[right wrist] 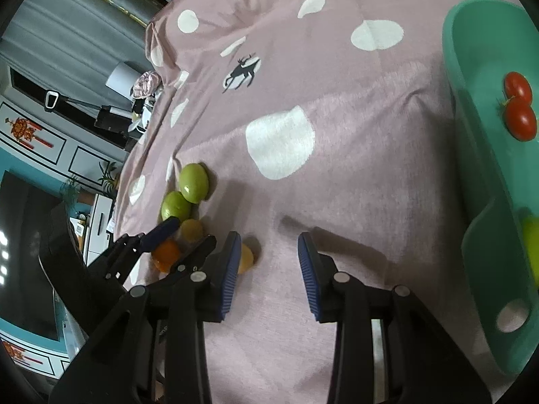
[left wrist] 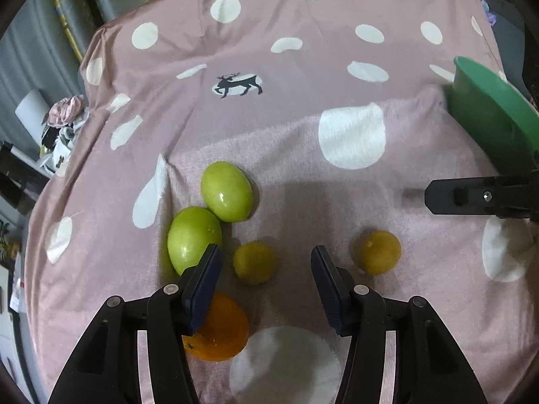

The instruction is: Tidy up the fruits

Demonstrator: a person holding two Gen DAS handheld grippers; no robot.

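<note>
Orange [left wrist: 219, 333] half hidden behind left gripper [left wrist: 266, 262].

— What covers the surface?
— A pink cloth [left wrist: 269, 50] with white dots and a dark reindeer print [left wrist: 239, 84].
— And off to the left?
— A crumpled fabric heap [left wrist: 65, 114], a dark screen [right wrist: 23, 252], blue-and-white cabinets [right wrist: 37, 141].

A pink dotted cloth [left wrist: 303, 141] covers the counter. On it lie two green fruits [left wrist: 226, 191], two small yellow ones [left wrist: 255, 262], an orange [left wrist: 222, 333] and a green tray [right wrist: 478, 181].
</note>
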